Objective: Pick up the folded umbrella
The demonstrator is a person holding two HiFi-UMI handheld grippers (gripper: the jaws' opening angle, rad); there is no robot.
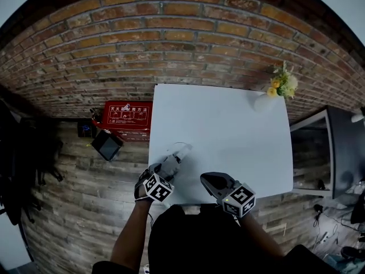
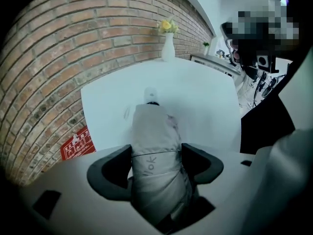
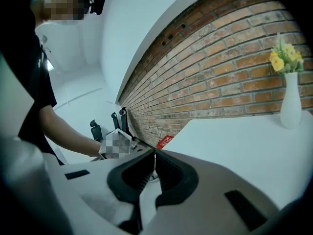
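**Folded umbrella, grey, on white counter**

Folded umbrella [image 2: 154, 131] lies near the counter's [image 1: 228, 124] near-left edge. Left hand-held gripper [image 2: 156, 152]: released, its spread jaws flanking the umbrella's sleeve. Right hand-held gripper [image 3: 154, 163]: clenched, empty, at the near edge. Vase of yellow flowers [image 1: 268, 99]: far right corner.

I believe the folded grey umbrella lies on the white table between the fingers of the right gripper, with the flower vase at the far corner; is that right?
Not quite: the umbrella lies between the fingers of the left gripper, as the left gripper view shows; the right gripper is shut and empty. The white table and the far-corner flower vase are right.
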